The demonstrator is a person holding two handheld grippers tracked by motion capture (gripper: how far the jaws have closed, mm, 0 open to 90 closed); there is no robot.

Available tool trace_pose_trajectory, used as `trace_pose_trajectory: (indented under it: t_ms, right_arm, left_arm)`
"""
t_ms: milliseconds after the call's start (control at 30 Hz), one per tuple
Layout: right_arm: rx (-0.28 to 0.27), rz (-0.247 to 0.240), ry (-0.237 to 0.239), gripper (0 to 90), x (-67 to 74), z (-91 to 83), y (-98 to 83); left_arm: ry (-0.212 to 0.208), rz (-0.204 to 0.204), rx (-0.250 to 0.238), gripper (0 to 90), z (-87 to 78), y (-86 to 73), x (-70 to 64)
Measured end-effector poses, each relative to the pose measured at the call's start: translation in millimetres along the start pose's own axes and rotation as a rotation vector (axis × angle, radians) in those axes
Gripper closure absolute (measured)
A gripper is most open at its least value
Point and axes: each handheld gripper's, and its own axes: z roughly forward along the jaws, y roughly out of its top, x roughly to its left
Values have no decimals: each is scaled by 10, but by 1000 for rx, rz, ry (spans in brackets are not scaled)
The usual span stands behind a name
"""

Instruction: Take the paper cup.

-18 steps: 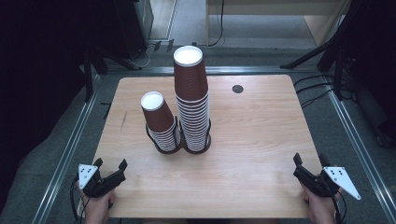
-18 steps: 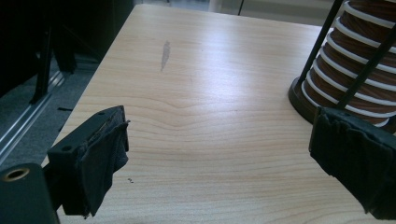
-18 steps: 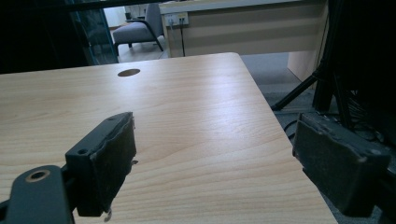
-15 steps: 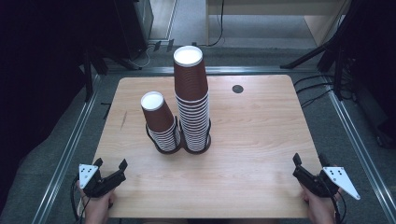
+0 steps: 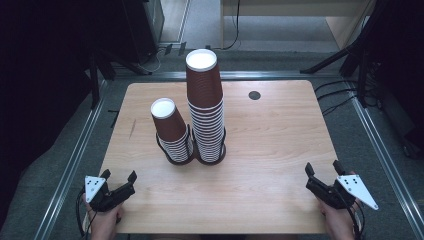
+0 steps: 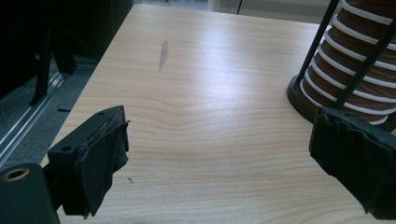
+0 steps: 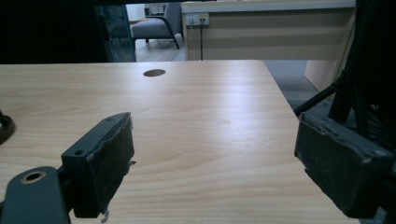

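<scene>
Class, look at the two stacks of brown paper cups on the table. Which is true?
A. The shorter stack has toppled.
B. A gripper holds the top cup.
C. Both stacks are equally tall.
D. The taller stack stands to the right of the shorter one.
D: in the high view the taller stack rises right of the shorter stack.

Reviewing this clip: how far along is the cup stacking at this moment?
Done: two stacks stand in black holders, the tall stack and the short stack beside it. In hand: nothing; the left gripper and right gripper sit open at the table's near edge, apart from the cups. Left: apparently all the cup handling.
</scene>
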Motion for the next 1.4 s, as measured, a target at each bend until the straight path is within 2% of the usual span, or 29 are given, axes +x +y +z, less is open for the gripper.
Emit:
trace_pose_trajectory:
  t_ms: [267,367,433,567,800,900,1000,1167,1267,1333,1400]
  right_arm:
    - [2,-16,42,104,168,43,176]
    - [-7,-16,70,98,275,68,283]
    - [-10,-19,78,97,303,72,310]
    - [-24,-10,108,96,448,90,436]
    - [-16,-29,157,83,642,173,569]
    - [-21,-22,176,83,718,194,632]
    - [-21,-15,183,83,786,218,710]
    - [-24,-5,186,84,916,267,856]
    - [-17,-5,183,84,970,293,910]
    - [-21,-7,196,84,1016,313,954]
    - [-24,-8,207,84,1086,334,1014]
  left_arm:
    - [14,2,10,52,15,4,-6]
    - [15,20,20,35,25,3,-20]
    - [5,27,31,21,33,4,-28]
    - [-11,20,40,12,44,9,-18]
    - [-25,16,56,0,67,16,-9]
    - [-20,24,60,0,77,15,-20]
    - [-16,29,58,0,79,13,-25]
    - [-30,12,56,0,69,15,-2]
    - [-31,25,54,0,64,8,-17]
    - [-36,43,55,0,59,4,-33]
    - [-39,44,55,0,58,2,-35]
